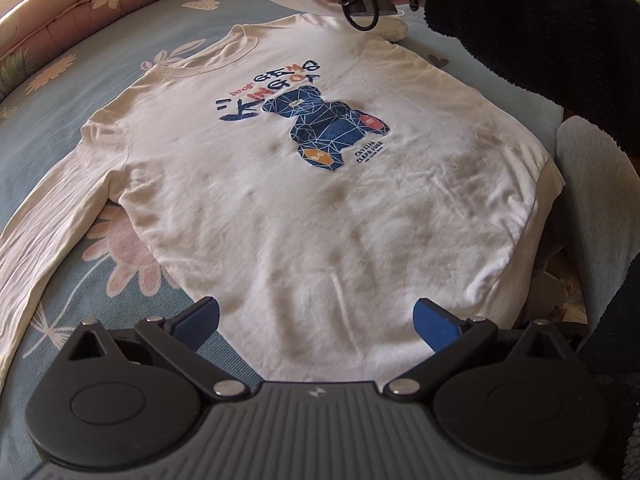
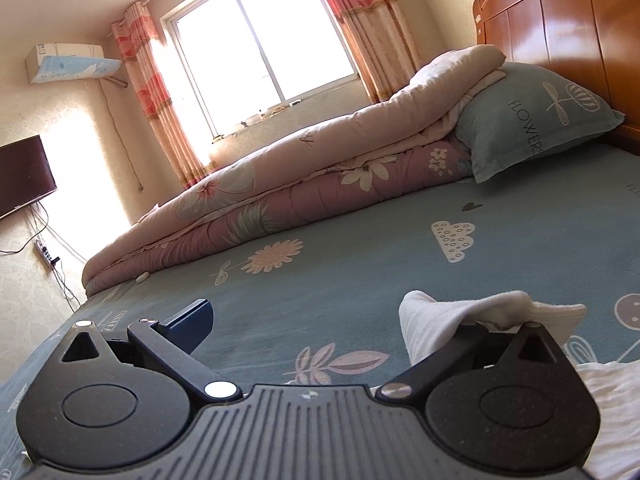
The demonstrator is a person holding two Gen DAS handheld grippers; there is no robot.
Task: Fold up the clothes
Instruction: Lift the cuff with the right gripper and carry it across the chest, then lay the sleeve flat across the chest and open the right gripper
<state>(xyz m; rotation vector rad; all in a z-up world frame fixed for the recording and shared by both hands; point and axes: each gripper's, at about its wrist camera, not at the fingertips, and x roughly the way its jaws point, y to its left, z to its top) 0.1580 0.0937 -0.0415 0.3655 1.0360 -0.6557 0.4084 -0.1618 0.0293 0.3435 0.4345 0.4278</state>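
**Two sleeves unfolded: first fold barely begun**

Laid flat, print up, on blue flower-patterned bed sheet [image 1: 192, 40]: white long-sleeved cotton shirt with blue bear print [image 1: 280, 208]. Hem nearest left wrist camera, collar on far side. One long white sleeve [image 1: 48, 216] stretched out along sheet, at left of left wrist view. Other white sleeve end [image 2: 460, 312] lifted off bed and draped over one finger of right hand-held gripper [image 2: 340, 316]; jaws wide apart, nothing pinched, cloth only hanging there. Left hand-held gripper [image 1: 316, 320] hovering over hem, blue pads [image 1: 436, 328] spread apart, holding nothing. Pink floral quilt [image 2: 280, 184] rolled along far side of bed, well apart from shirt.

Judged step: sleeve fold-in, very early; body not folded at all. Next move, probably: close right jaws on cuff, then carry sleeve across chest print and lay flat. For left side: pin hem or go for stretched sleeve. Risk: draped cuff sliding off open finger, thin knit bunching under fold.
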